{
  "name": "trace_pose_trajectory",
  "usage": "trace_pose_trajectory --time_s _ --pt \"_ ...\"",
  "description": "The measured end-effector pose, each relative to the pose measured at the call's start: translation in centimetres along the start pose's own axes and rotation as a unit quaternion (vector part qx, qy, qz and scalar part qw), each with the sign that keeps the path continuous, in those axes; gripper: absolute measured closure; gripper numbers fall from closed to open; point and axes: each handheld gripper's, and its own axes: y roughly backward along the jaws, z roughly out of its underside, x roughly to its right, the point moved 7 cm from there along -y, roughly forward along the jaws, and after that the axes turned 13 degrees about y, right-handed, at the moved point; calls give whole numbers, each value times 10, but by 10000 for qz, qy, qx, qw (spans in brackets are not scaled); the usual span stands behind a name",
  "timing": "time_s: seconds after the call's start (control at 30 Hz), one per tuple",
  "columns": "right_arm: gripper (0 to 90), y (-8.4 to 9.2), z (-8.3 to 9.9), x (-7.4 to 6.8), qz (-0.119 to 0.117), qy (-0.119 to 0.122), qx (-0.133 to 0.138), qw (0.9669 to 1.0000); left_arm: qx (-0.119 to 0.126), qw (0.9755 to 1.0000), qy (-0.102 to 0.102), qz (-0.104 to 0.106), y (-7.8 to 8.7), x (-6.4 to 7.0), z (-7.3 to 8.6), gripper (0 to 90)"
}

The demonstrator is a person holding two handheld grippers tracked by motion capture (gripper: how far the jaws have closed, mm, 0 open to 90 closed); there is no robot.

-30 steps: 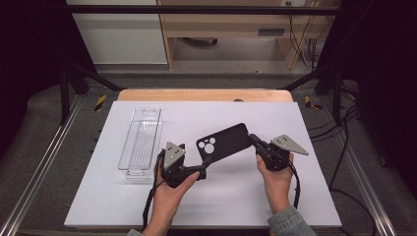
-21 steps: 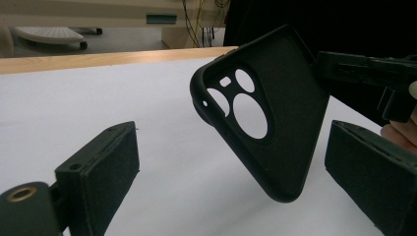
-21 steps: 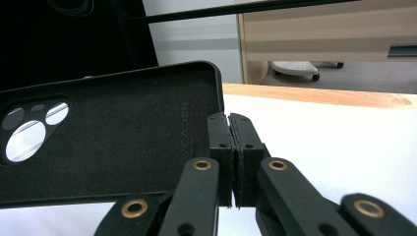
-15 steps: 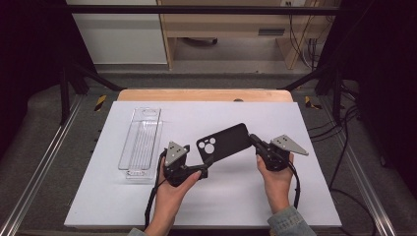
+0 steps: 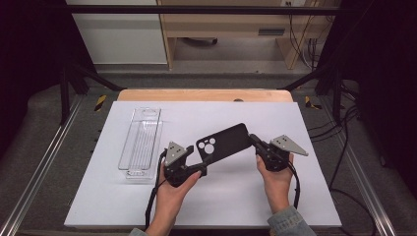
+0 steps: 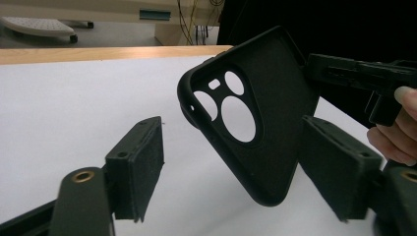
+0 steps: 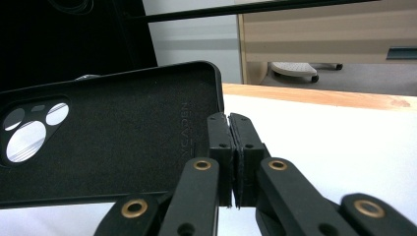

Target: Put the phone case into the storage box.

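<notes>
One white board (image 5: 147, 206) on a wooden table (image 5: 206, 95), the widest thing here; on it one clear plastic tray (image 5: 140, 145), long and narrow, lying left of centre, well apart from both hands

One black phone case (image 5: 223, 142), seen with its inner face and three camera cut-outs toward the left gripper view (image 6: 255, 123); the high view has it slanting between the two grippers, the camera end low and left, the plain end up and right. The left gripper view shows it clear of the board, lifted

Two grippers, one per hand

Right gripper (image 5: 256, 142): jaws pressed together with only a thin seam between the pads in the right gripper view (image 7: 230, 147), pinching the rim at the plain end of the case. The case body spreads off to the left of these jaws in that view. Right hand (image 5: 275, 174) wrapped round the handle

Left gripper (image 5: 204, 166): jaws spread wide in its own view (image 6: 246, 172), one pad to either side of the case. The camera end of the case hangs between them, close to the right-hand pad (image 6: 339, 167); contact there cannot be made out. The left-hand pad (image 6: 137, 164) stands well clear of it. Left hand (image 5: 174, 189) grips from below
</notes>
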Motion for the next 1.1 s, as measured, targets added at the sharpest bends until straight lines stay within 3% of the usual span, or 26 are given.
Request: trace_pose_trajectory --time_s 0.17,0.4,0.67,0.73,0.87,1.1 --pt "888 0 0 1 5 14 -2 10000 -108 9999 78 62 -1 1 2 361" --pt "887 0 1 0 -7 18 -5 10000 -44 9998 189 25 -1 0 2 518" --pt "887 -2 3 -2 -40 37 -44 10000 -4 9976 669 146 0 -7 2 685" --pt "886 -3 4 -2 -62 31 -73 9999 10 9964 826 190 1 -8 2 712" --pt "886 -4 5 -3 -74 34 -96 9999 49 9952 937 279 2 -9 2 746" --pt "886 -6 8 -4 -116 18 -128 9998 117 9941 999 402 3 -7 1 822"
